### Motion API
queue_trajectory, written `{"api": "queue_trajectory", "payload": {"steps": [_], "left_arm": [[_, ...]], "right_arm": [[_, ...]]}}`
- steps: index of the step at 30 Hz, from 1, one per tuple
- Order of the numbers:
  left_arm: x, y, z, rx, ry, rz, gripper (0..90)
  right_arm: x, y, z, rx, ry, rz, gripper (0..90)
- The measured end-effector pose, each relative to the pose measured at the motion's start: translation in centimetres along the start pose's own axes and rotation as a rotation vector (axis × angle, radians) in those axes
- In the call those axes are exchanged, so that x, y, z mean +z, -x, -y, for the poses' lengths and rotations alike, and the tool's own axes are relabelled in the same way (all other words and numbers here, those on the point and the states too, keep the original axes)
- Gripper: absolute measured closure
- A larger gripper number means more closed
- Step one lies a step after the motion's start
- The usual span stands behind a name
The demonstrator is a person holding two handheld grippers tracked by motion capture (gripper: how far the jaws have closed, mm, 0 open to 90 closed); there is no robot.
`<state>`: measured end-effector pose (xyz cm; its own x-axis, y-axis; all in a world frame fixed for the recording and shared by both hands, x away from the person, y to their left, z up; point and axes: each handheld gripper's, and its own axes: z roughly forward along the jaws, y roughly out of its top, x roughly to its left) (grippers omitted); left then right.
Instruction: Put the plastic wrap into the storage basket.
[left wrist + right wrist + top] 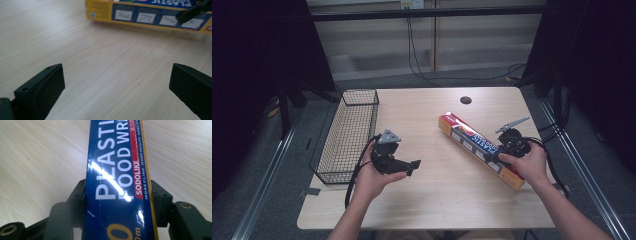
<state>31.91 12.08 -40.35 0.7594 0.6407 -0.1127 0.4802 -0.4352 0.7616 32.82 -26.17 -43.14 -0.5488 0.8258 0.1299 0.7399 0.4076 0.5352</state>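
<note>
A long yellow and blue box of plastic food wrap (479,149) lies slantwise on the right half of the wooden table (432,200). My right gripper (501,155) is shut on it near its nearer end, one jaw pressed on each long side of the food wrap box (117,182). The left gripper (409,167), held above the table left of centre, is open with nothing between its wide-set jaws; its fingertips (40,87) frame bare wood. In the left gripper view the food wrap box (150,15) lies ahead, with one right jaw dark against it.
A black wire basket (347,135) stands along the table's left edge, empty as far as I can see. A round black cable hole (466,100) sits near the far edge. Cables trail from both grippers. Dark curtains flank the table.
</note>
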Motion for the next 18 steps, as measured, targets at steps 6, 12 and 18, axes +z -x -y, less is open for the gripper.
{"api": "queue_trajectory", "payload": {"steps": [6,12,18], "left_arm": [[0.8,0.7,-2.1,0.075,-0.02,0.057,0.7],[1.6,1.5,-4.1,0.138,-0.01,0.073,1.8],[2.3,1.5,-5.6,0.15,-0.025,0.079,2.8]], "right_arm": [[-0.7,-0.9,-0.4,-0.043,0.006,-0.024,43.2],[-1.0,-1.7,-0.6,-0.085,0.014,-0.049,43.1],[-1.2,-2.2,-0.8,-0.12,0.013,-0.064,43.0]]}}
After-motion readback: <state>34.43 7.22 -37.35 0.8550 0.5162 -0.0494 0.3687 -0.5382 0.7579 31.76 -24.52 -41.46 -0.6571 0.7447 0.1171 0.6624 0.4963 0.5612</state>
